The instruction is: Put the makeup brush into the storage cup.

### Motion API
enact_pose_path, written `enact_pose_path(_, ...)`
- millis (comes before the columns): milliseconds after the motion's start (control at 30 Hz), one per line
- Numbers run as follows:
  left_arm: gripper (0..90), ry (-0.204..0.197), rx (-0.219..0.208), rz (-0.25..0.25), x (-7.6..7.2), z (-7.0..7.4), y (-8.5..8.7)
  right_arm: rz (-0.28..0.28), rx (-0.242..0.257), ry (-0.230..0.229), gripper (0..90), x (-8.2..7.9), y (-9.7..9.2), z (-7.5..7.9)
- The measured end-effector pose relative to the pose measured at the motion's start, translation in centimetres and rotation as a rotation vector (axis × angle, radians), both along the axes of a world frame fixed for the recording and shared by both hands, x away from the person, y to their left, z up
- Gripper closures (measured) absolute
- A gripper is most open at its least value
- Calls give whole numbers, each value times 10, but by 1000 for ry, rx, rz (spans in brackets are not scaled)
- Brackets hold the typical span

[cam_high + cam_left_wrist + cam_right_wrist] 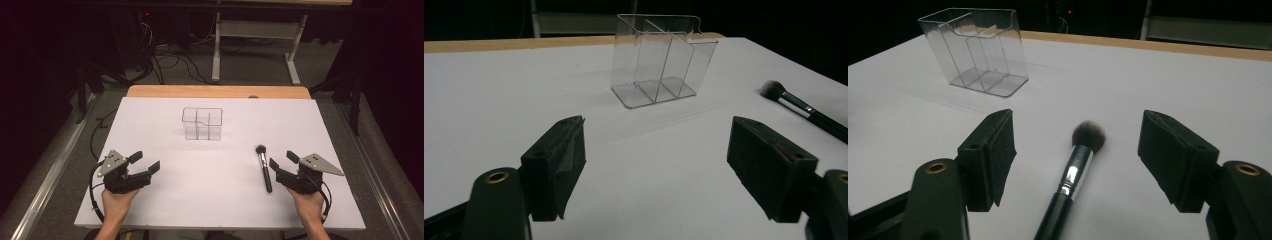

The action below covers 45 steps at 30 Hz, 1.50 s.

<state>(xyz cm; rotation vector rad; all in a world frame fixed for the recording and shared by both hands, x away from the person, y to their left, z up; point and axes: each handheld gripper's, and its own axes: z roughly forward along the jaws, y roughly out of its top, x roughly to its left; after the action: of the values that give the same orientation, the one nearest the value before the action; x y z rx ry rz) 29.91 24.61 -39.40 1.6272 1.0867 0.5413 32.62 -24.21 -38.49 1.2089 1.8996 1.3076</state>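
Nearest the person, the right gripper sits low over the tabletop with its jaws spread wide and nothing pinched between them. The makeup brush lies flat just beside it, on the side toward the middle of the tabletop. In the right gripper view the brush runs up between the two black jaws, its dark handle at the bottom, the silver ferrule above that, and the soft bristle head pointing away toward the far edge. Neither jaw touches it; there is clear white surface on both sides of the handle. The wide opening and the straddling position suggest the gripper is lined up to close on the handle rather than the bristles, which would give a firmer hold.

The left gripper rests well apart from the brush, across the near part of the tabletop, its jaws also wide and empty. It looks parked out of the way, leaving the pick-up to the other hand.

Farther from the brush, toward the middle of the tabletop, stands a clear plastic organizer, upright, open at the top and divided into compartments, all empty. It is the likely place for the brush to go, standing handle-down.
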Motion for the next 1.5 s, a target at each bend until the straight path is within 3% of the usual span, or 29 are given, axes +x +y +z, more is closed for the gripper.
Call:
enact_pose_path(600, 238, 4, -2, -2, 1, 0, 0, 35, 7, 11, 313, 15, 26, 7)
enact_pose_path(1000, 236, 3, -2, 4, 1, 0, 1, 14, -48, 32, 313, 26, 37, 10)
enact_pose_path(1200, 236, 3, -6, 10, 0, 0, 1, -3, -77, 87, 343, 30, 35, 14)
enact_pose_path(1333, 235, 3, -5, 10, 0, 0, 1, -2, -106, 188, 340, 35, 36, 18)
enact_pose_path(1500, 235, 4, -4, 11, 0, 0, 1, 1, -118, 242, 341, 40, 37, 23)
